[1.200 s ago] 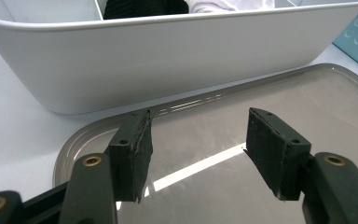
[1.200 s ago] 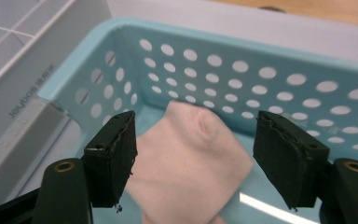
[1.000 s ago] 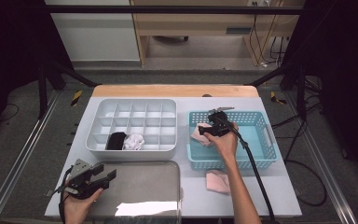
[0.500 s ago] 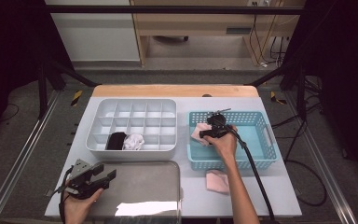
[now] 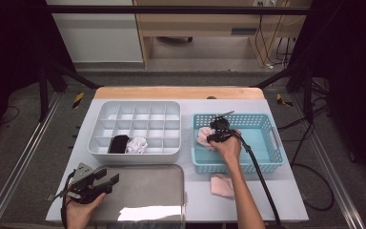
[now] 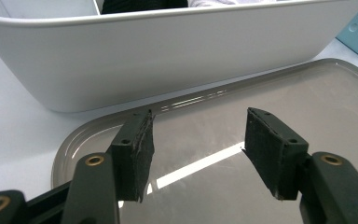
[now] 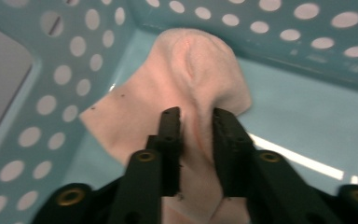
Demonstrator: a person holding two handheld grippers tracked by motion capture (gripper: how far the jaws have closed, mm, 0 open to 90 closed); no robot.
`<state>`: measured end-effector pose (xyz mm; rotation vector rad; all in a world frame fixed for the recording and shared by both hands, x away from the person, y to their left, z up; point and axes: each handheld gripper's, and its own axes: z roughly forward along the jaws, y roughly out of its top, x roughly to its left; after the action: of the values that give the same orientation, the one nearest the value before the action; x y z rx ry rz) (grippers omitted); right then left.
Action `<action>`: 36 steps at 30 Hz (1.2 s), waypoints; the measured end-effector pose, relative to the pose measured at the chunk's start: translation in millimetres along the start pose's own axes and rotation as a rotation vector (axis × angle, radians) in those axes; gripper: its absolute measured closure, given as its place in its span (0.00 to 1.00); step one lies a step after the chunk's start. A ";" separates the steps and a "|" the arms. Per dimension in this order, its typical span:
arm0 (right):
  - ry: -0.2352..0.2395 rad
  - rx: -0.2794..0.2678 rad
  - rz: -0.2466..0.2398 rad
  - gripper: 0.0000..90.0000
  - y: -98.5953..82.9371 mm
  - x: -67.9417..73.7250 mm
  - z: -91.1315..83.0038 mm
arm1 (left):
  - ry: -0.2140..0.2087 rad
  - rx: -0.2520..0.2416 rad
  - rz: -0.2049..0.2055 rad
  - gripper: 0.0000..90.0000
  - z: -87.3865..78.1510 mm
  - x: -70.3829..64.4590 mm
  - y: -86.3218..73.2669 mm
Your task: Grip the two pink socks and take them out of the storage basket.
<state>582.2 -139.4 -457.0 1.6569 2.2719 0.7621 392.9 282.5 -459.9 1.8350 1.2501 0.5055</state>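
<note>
**Pink sock pinched in the blue basket**

My right gripper [image 7: 196, 116] is nearly closed, its two black jaws pinching a raised fold of a pink sock [image 7: 186, 88] between them. In the right gripper view the sock stretches away from the jaws, its long axis running from below them up to a rounded end that points at the far perforated wall of the blue basket [image 7: 279, 28]. A flat corner of the cloth spreads out to the left over the basket floor.

In the high view my right gripper [image 5: 218, 130] sits inside the basket [image 5: 267, 143], at its left end, with the sock [image 5: 204, 136] just beside the left wall.

My left gripper [image 6: 198, 144] is wide open and holds nothing; its jaws hover over a grey metal tray [image 6: 335, 107]. Just beyond the tray stands a white divided box [image 6: 168, 51].

On the tabletop [image 5: 286, 191], in front of the basket, lies another pink sock [image 5: 222, 185]. The box [image 5: 138, 121] holds a black bundle [image 5: 119, 143] and a white bundle [image 5: 137, 144] in two neighbouring front compartments.
</note>
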 end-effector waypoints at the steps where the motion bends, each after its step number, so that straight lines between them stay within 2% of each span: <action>1: 0.014 0.007 0.011 0.88 0.3 0.0 -0.4 | 0.000 0.000 0.000 0.45 -0.1 0.0 0.0; 3: 0.024 0.014 0.016 0.92 0.4 -0.4 -1.3 | 0.000 -0.001 -0.002 0.45 -0.2 0.3 0.1; 8: 0.033 0.016 0.026 0.94 0.8 -2.5 -3.7 | -0.001 -0.001 -0.003 0.45 -0.4 0.0 0.0; 12: 0.028 -0.029 0.034 0.94 3.5 -5.9 -11.4 | 0.000 -0.001 -0.002 0.45 -0.3 0.7 0.1; 16: 0.046 -0.074 0.032 0.94 5.0 -8.0 -22.5 | -0.002 -0.001 -0.003 0.45 -0.5 0.4 0.0; 23: 0.057 -0.143 0.006 0.94 3.9 -8.6 -50.3 | 0.000 0.001 -0.003 0.45 0.0 0.4 0.1; 28: 0.071 -0.212 0.001 0.94 1.3 -9.8 -75.0 | 0.000 -0.002 -0.004 0.46 -0.8 -0.1 0.1; 36: 0.128 -0.315 -0.022 0.94 -9.4 -10.3 -110.0 | -0.001 0.001 0.000 0.46 -0.3 -0.7 0.2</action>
<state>526.2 -181.2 -370.9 1.4728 2.1104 1.1810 392.5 282.0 -459.5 1.8363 1.2499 0.5035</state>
